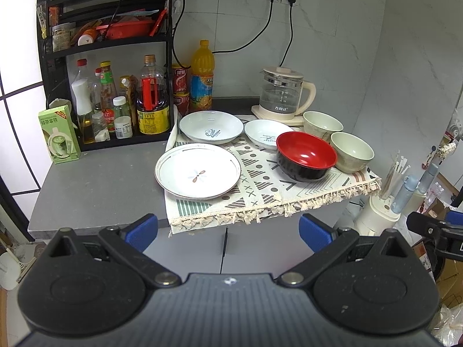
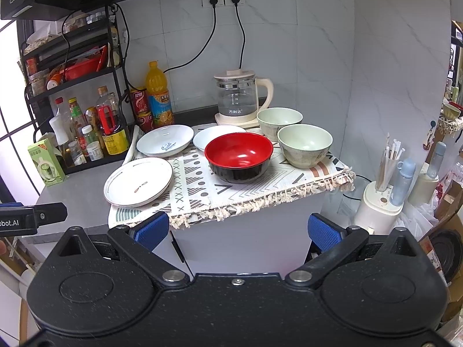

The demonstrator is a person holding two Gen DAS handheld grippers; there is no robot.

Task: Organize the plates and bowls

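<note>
On a patterned cloth point(image 1: 260, 185) point(image 2: 202, 185) lie a white plate with a flower mark point(image 1: 198, 170) point(image 2: 139, 180), a deep plate with blue script point(image 1: 211, 127) point(image 2: 165, 140), a smaller white dish point(image 1: 264, 133) point(image 2: 208, 136), a red-and-black bowl point(image 1: 305, 156) point(image 2: 238, 156) and two pale green bowls point(image 1: 351, 151) point(image 1: 322, 123) point(image 2: 305, 144) point(image 2: 279, 121). My left gripper point(image 1: 228, 231) is open and empty, held before the counter's front edge. My right gripper point(image 2: 237, 231) is open and empty too, below the cloth's fringe.
A black rack of sauce bottles point(image 1: 115, 98) stands at the back left, with a green box point(image 1: 59, 136), an orange juice bottle point(image 1: 201, 78) and red cans beside it. A glass kettle point(image 1: 285, 92) point(image 2: 240, 98) sits behind the bowls. A white canister with straws point(image 2: 382, 199) stands right.
</note>
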